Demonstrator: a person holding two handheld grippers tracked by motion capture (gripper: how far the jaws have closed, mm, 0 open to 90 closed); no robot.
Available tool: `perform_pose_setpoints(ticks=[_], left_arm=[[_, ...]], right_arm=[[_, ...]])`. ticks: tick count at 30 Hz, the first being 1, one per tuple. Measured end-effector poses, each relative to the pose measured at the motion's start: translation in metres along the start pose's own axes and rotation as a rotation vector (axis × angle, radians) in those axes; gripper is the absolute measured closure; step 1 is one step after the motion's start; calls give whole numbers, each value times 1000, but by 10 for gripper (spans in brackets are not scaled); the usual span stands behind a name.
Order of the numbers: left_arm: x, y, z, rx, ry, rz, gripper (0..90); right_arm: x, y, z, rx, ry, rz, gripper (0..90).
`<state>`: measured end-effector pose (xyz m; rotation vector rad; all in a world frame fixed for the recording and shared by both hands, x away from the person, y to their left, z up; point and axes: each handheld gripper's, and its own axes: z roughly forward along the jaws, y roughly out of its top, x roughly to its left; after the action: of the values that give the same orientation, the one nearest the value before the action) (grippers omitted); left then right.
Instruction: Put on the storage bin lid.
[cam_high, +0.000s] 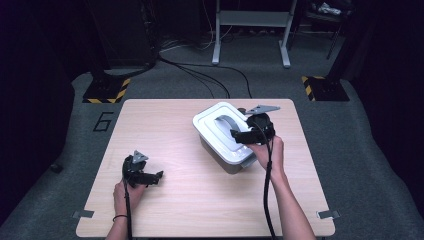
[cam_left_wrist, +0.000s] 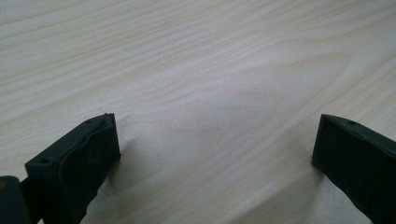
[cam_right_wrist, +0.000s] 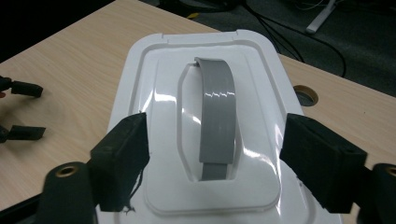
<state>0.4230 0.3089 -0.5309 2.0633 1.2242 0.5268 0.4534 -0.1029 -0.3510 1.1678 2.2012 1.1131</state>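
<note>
A grey box with a white lid (cam_high: 220, 131) stands right of the middle of the wooden table (cam_high: 200, 200). An arched grey handle (cam_high: 228, 123) runs along the lid's recess. My right gripper (cam_high: 236, 134) hovers over the box's near right end. In the right gripper view its jaws (cam_right_wrist: 215, 140) stand open on either side of the handle (cam_right_wrist: 217, 107), above the lid (cam_right_wrist: 154, 79), and no pad touches it. My left gripper (cam_high: 158, 176) rests low at the table's near left, open, with bare wood between its jaws (cam_left_wrist: 215, 140).
A round cable hole (cam_right_wrist: 306, 95) sits in the tabletop just behind the box. The left gripper's jaws (cam_right_wrist: 23, 109) show far off in the right gripper view. Cables, desk legs (cam_high: 250, 30) and hazard-striped bases (cam_high: 106, 90) stand on the floor beyond the table.
</note>
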Motion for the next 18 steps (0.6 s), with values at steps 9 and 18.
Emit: perform_pose_setpoints(ticks=[9, 18], left_arm=[[0, 0, 0, -1, 0, -1, 6], [0, 0, 0, -1, 0, 1, 6]], right_arm=[[0, -20, -31, -47, -9, -21, 145], [-11, -52, -48, -54, -39, 3, 123]])
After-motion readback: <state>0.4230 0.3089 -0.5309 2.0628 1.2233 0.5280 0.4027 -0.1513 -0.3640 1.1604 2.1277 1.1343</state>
